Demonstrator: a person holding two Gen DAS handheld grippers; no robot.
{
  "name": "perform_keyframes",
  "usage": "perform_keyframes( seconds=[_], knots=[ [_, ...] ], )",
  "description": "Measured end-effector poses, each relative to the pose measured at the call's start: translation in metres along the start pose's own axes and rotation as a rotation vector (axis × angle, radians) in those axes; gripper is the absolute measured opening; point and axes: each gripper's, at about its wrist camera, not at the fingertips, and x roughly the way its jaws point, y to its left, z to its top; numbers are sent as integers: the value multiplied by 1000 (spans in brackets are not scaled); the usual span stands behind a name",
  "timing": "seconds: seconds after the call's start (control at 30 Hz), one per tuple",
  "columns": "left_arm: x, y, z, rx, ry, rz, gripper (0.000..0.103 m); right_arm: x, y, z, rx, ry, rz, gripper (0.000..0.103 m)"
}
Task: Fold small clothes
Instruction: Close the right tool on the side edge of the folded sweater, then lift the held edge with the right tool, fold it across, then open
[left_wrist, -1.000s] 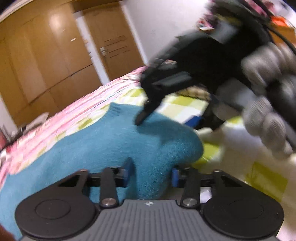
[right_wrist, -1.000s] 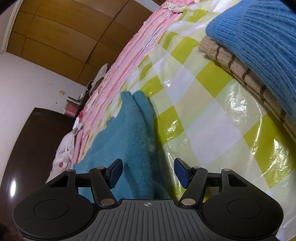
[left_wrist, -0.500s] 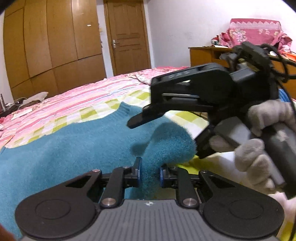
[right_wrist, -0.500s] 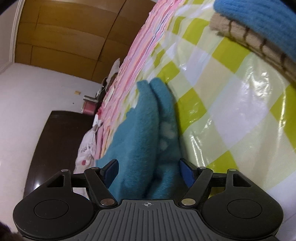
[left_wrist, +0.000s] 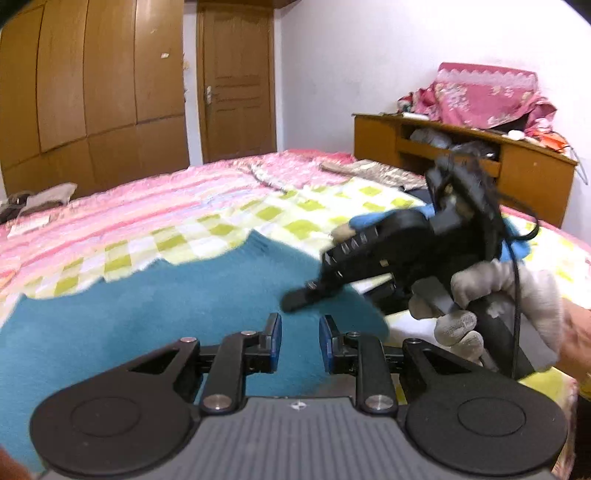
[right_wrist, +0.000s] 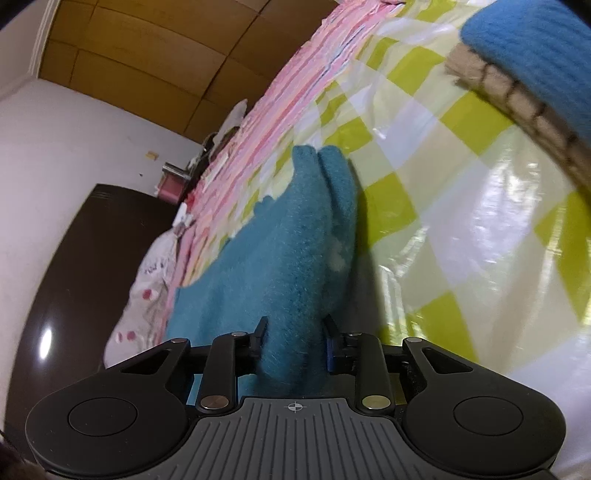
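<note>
Counting two grippers, left gripper (left_wrist: 300, 341) and right gripper (right_wrist: 294, 341). One gloved hand (left_wrist: 506, 314). One teal sweater (left_wrist: 147, 314) spread out, plus one stack of two folded knits: bright blue sweater (right_wrist: 535, 62) over a tan striped knit (right_wrist: 517, 107). One checkered sheet (right_wrist: 443, 206), one wooden door (left_wrist: 236, 81), one headboard shelf (left_wrist: 461, 155).

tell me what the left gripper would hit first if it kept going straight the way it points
Most likely the teal sweater spread on the bed: the left gripper, jaws opening with nothing between them, points down at it. Depth is unclear.
</note>
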Motion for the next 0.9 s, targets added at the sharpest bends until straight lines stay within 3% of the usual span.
perform_keyframes(
  seconds=[0.17,0.37,0.47,0.57,0.67,0.73,0.9],
  knots=[
    [-6,26,12,-68,-49,31,32,-35,6,-5,-67,-25,-60,25],
    [38,53,16,-53,-57,142,32,-80,14,-14,-119,-81,-142,25],
    [70,62,11,-55,-4,176,32,-71,13,-16,-142,-71,-214,26],
    [100,74,-6,-92,97,170,32,-58,7,-15,-136,-68,-252,31],
    [104,74,-15,-88,93,172,32,-54,3,-13,-119,-84,-239,39],
    [105,74,-17,-94,89,169,32,-47,-2,-10,-102,-91,-227,49],
    [103,79,-20,-124,84,142,32,-48,8,-14,-145,-111,-241,52]
  ],
)
